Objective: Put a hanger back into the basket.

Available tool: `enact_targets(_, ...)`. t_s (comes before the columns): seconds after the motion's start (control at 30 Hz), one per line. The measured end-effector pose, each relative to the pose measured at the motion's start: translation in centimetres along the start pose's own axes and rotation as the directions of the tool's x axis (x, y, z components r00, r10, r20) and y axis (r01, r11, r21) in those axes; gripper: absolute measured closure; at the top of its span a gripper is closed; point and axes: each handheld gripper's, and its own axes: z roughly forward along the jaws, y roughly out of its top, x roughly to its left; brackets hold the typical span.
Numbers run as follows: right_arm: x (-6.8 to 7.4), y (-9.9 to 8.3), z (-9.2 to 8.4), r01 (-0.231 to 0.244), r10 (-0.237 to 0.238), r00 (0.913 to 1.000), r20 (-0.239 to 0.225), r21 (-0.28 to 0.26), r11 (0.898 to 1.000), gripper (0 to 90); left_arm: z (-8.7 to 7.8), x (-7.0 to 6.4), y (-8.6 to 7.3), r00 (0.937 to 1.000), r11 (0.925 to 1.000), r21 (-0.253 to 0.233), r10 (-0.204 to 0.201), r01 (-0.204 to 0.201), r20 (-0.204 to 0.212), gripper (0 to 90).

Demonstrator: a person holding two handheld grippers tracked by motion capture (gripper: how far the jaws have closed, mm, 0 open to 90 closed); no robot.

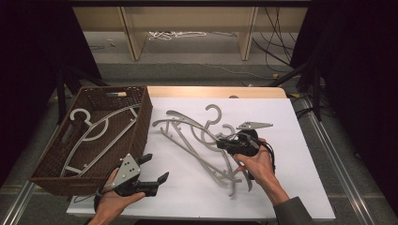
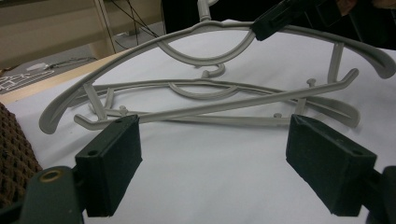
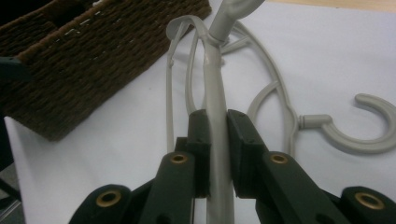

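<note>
From the left, I see one hanger [image 1: 94, 133] already in the basket [image 1: 141, 123], my left gripper [image 1: 152, 171] gaping empty beside it, and my right gripper [image 1: 221, 143] clamped on the upper grey hanger [image 3: 215, 105] of two left on the white sheet [image 1: 281, 187].

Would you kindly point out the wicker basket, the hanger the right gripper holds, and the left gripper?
wicker basket [image 1: 143, 123], high view, right wall.
held hanger [image 3: 215, 100], right gripper view, arm above the jaws.
left gripper [image 1: 154, 169], high view, between its fingertips.
</note>
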Motion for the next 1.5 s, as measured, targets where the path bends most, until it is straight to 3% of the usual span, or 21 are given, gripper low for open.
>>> enact_targets(0.2, 0.6, -0.3, -1.5, 0.029, -0.029, 0.9993, -0.023, 0.008, 1.000, 80.8, 0.5, -0.1, 0.9, 1.0000, 0.9998, -0.017, -0.004, 0.004, -0.008, 18.2)
enact_targets(0.33, 1.1, -0.8, -2.5, 0.060, -0.059, 0.9975, -0.038, 0.024, 0.998, 80.8, 1.3, -0.2, 2.3, 0.9997, 0.9996, -0.020, 0.019, -0.019, -0.017, 19.0)
enact_targets(0.5, 1.8, -1.5, -3.7, 0.103, -0.101, 0.9929, -0.062, 0.037, 0.994, 80.8, 3.0, -0.3, 4.0, 0.9986, 0.9977, 0.042, 0.054, -0.053, -0.002, 19.0)
enact_targets(0.73, 2.5, -2.2, -4.4, 0.165, -0.161, 0.9836, -0.081, 0.043, 0.985, 80.8, 6.5, -0.3, 5.5, 0.9934, 0.9854, 0.133, 0.099, -0.106, 0.058, 19.6)
enact_targets(0.8, 2.7, -2.3, -4.5, 0.166, -0.161, 0.9813, -0.106, 0.044, 0.985, 80.8, 7.3, -0.2, 5.8, 0.9900, 0.9775, 0.167, 0.117, -0.129, 0.079, 21.4)
enact_targets(0.83, 2.8, -2.3, -4.7, 0.182, -0.177, 0.9794, -0.097, 0.049, 0.982, 80.8, 7.8, -0.3, 5.9, 0.9891, 0.9758, 0.174, 0.118, -0.132, 0.088, 21.8)
enact_targets(0.87, 2.9, -2.3, -4.8, 0.193, -0.187, 0.9769, -0.103, 0.050, 0.980, 80.8, 7.9, -0.3, 6.0, 0.9870, 0.9710, 0.189, 0.131, -0.147, 0.092, 22.4)
enact_targets(0.93, 3.1, -2.4, -4.8, 0.196, -0.190, 0.9762, -0.104, 0.053, 0.979, 80.8, 8.4, -0.4, 6.2, 0.9872, 0.9705, 0.200, 0.115, -0.135, 0.110, 23.5)
enact_targets(1.0, 3.4, -2.5, -4.8, 0.205, -0.198, 0.9735, -0.115, 0.056, 0.977, 80.8, 8.7, -0.7, 6.3, 0.9838, 0.9660, 0.208, 0.130, -0.154, 0.123, 26.3)
enact_targets(1.03, 3.5, -2.5, -4.8, 0.208, -0.201, 0.9733, -0.112, 0.058, 0.976, 80.8, 8.9, -0.7, 6.4, 0.9802, 0.9616, 0.210, 0.153, -0.177, 0.125, 26.6)
enact_targets(1.13, 3.8, -2.5, -4.6, 0.222, -0.213, 0.9693, -0.123, 0.063, 0.973, 80.8, 9.3, -1.0, 6.5, 0.9715, 0.9530, 0.226, 0.166, -0.202, 0.170, 33.8)
enact_targets(1.17, 3.9, -2.5, -4.6, 0.227, -0.219, 0.9684, -0.120, 0.062, 0.972, 80.8, 9.4, -1.1, 6.5, 0.9684, 0.9463, 0.240, 0.178, -0.217, 0.175, 33.7)
enact_targets(1.23, 4.1, -2.5, -4.6, 0.233, -0.223, 0.9658, -0.132, 0.066, 0.970, 80.8, 9.6, -1.3, 6.5, 0.9653, 0.9412, 0.243, 0.196, -0.235, 0.173, 35.1)
enact_targets(1.33, 4.4, -2.5, -4.4, 0.248, -0.237, 0.9617, -0.138, 0.070, 0.966, 80.8, 9.7, -1.5, 6.4, 0.9546, 0.9287, 0.252, 0.228, -0.273, 0.191, 42.9)
enact_targets(1.37, 4.5, -2.5, -4.4, 0.252, -0.240, 0.9605, -0.140, 0.074, 0.965, 80.8, 9.7, -1.5, 6.5, 0.9448, 0.9165, 0.261, 0.254, -0.303, 0.208, 49.3)
enact_targets(1.4, 4.6, -2.5, -4.4, 0.259, -0.247, 0.9587, -0.142, 0.073, 0.963, 80.8, 9.7, -1.6, 6.5, 0.9438, 0.9168, 0.257, 0.256, -0.305, 0.209, 53.4)
enact_targets(1.43, 4.6, -2.5, -4.4, 0.264, -0.251, 0.9570, -0.146, 0.077, 0.962, 80.8, 9.8, -1.7, 6.5, 0.9340, 0.9086, 0.259, 0.270, -0.328, 0.234, 56.2)
enact_targets(1.5, 4.6, -2.4, -4.4, 0.282, -0.268, 0.9520, -0.148, 0.080, 0.956, 80.7, 9.7, -1.9, 6.6, 0.9099, 0.8798, 0.265, 0.333, -0.394, 0.247, 63.3)
